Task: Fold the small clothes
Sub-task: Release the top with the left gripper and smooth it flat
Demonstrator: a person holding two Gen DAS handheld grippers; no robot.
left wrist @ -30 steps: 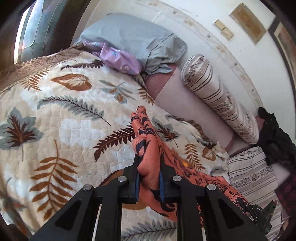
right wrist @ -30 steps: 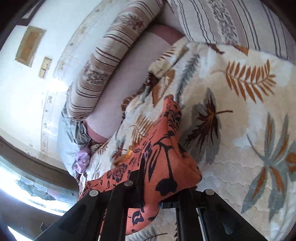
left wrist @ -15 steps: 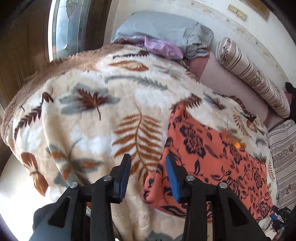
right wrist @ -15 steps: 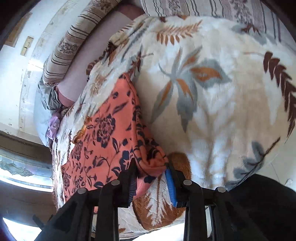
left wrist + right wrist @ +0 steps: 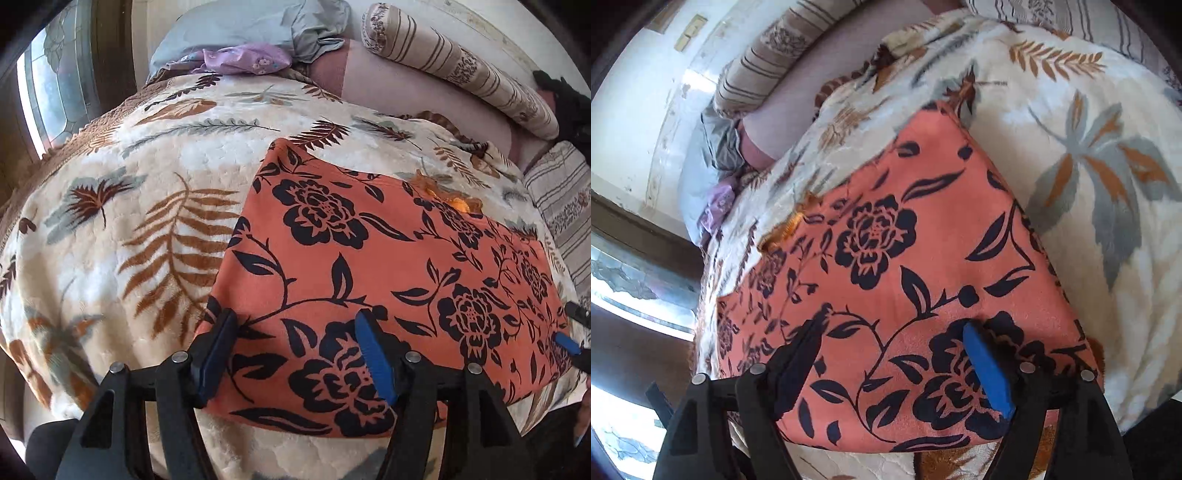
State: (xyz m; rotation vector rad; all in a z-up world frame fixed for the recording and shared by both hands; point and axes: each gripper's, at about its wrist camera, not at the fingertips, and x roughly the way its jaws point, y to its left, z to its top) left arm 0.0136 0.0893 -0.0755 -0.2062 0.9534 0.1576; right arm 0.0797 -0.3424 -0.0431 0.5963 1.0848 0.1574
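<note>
- We see the cream leaf-print fleece blanket (image 5: 110,229) covering the bed.
- Our left gripper (image 5: 295,347) has just been opening; it is released above the near edge of the orange black-flowered cloth (image 5: 369,258), which lies flat on the blanket.
- Our right gripper (image 5: 897,358) has likewise just been opening, jaws apart over the cloth's other end.

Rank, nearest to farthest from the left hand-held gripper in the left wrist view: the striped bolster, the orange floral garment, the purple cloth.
From the left hand-held gripper:
1. Orange floral garment, lying flat on the blanket right under the open jaws.
2. Purple cloth, far end of the bed, up against the grey pillow.
3. Striped bolster, along the wall at upper right; too close to the cloth to rank firmly.
</note>
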